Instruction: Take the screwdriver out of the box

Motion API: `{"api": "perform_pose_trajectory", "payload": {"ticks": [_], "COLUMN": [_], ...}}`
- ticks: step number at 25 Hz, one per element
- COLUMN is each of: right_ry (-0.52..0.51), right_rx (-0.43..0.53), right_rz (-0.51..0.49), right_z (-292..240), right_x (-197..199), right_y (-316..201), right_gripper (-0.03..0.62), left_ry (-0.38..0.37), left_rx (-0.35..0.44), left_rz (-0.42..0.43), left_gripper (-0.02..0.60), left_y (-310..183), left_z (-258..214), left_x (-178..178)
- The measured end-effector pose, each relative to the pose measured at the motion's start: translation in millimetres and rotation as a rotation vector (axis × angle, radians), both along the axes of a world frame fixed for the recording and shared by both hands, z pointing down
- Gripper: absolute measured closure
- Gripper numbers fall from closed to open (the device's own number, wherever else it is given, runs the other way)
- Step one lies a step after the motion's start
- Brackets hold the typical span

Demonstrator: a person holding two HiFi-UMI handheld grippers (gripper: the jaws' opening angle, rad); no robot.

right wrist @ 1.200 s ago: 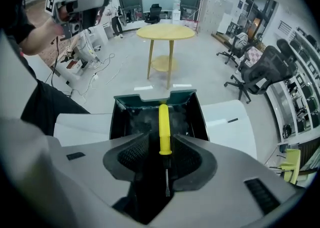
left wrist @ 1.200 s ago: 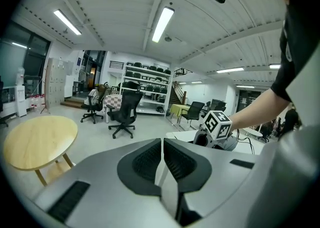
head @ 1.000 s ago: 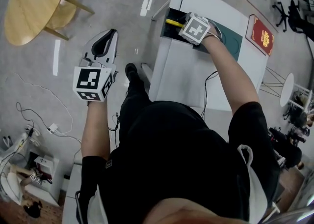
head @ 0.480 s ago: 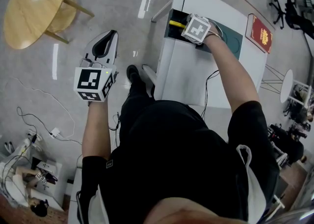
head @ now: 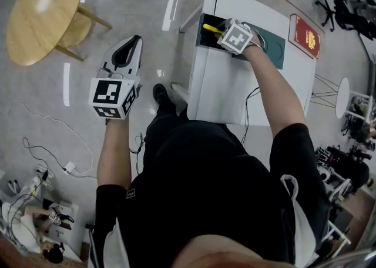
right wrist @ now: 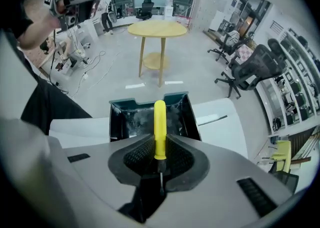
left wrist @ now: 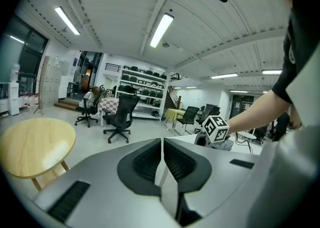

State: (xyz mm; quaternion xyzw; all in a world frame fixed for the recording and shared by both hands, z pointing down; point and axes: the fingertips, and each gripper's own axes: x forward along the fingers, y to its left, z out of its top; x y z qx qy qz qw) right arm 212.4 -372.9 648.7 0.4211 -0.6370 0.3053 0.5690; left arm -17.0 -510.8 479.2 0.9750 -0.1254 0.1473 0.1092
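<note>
White table [head: 235, 93] on grey floor in an open office. We see the screwdriver [right wrist: 159, 127] at the dark open box [right wrist: 118, 117], which sits at the table's far left corner. Its yellow handle reaches past the pad tips over the box opening, while the black collar and thin metal shaft lie back between the jaws. We can't tell whether the handle end touches the box bottom.

The right gripper [right wrist: 159, 146] points steeply down into the box. Its jaws are closing, and the ribbed pads [right wrist: 138, 156] are already against the handle on both sides, so we log it as grasping the screwdriver.

Beside the box we mark a green mat [head: 281, 50], and further right a red booklet [head: 306, 34].

The left gripper [left wrist: 162, 147] is held off the table over the floor, well apart from the box. It is clenched, jaws together with nothing between them.

We also note a round wooden table [head: 40, 11] far left and office chairs [left wrist: 120, 118] in the background.
</note>
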Motion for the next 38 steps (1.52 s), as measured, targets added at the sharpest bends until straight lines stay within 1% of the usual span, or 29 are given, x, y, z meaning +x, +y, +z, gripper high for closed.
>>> {"api": "perform_pose_trajectory", "payload": {"ticks": [3,7,12,16,20,23,28,33,38], "right_ry": [-0.017,-0.076,-0.12,-0.157,-0.236,-0.288,-0.331,-0.373,-0.406], "right_rx": [0.097,0.174,0.296,0.406,0.529,0.618,0.719,0.797,0.871], "right_rz": [0.036,0.094,0.118,0.113,0.174,0.211,0.243,0.292,0.338], "right_z": [-16.3,-35.0,-72.4,-105.5,-139.1,-166.3,-204.3,-233.8,-253.2], "right_x": [5.6,7.1,3.1,2.4,14.8,19.2,24.7,42.2,59.8], "right_y": [-8.9,-8.2,-0.2,13.0,34.8,55.9,105.2,161.9,216.5], "right_gripper": [0.516,0.516,0.516,0.516,0.516,0.516,0.516,0.516,0.516], "left_ry": [0.009,0.012,0.016,0.022,0.024,0.029,0.054,0.061,0.063], "left_rx": [0.008,0.015,0.024,0.032,0.066,0.093,0.12,0.146,0.159], "left_rz": [0.001,0.006,0.006,-0.002,0.015,0.027,0.04,0.076,0.099], "left_gripper": [0.552,0.552,0.552,0.552,0.552,0.552,0.552,0.552,0.552], "left_y": [4.7,18.1,42.1,68.2,100.0,119.6,156.1,202.1,241.7], "left_z": [-8.2,-17.4,-29.4,-40.7,-56.9,-70.8,-93.6,-112.6,-123.5], "left_x": [2.3,5.2,12.7,27.1,48.8,59.4,73.8,97.8,113.3]}}
